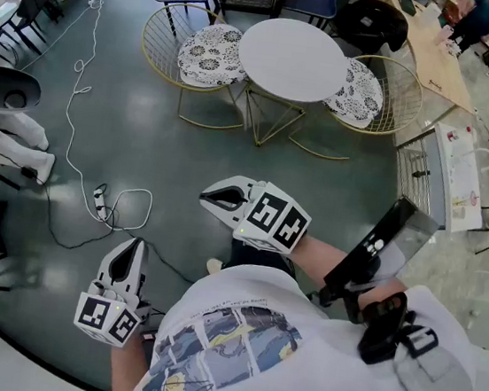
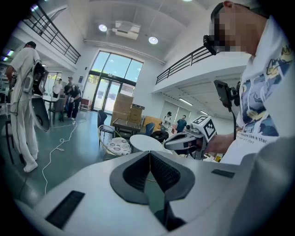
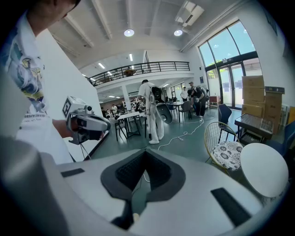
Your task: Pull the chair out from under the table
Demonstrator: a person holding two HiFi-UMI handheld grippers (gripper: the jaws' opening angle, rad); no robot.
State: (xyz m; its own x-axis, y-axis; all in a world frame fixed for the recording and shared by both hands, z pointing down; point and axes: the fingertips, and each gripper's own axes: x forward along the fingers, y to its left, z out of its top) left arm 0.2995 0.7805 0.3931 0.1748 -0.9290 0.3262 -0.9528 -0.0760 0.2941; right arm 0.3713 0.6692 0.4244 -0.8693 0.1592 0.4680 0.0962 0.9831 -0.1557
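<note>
So both my white hand-held grippers are shut on nothing, the left gripper (image 1: 133,247) low at my side and the right gripper (image 1: 212,198) out ahead of my chest, both well apart from the round white table (image 1: 291,58). Two gold wire chairs with patterned cushions sit tucked at it, the left chair (image 1: 211,53) and the right chair (image 1: 365,94). I reckon this is the approach: next I must step closer, open one gripper's jaws and close them on a chair's wire back rim.
</note>
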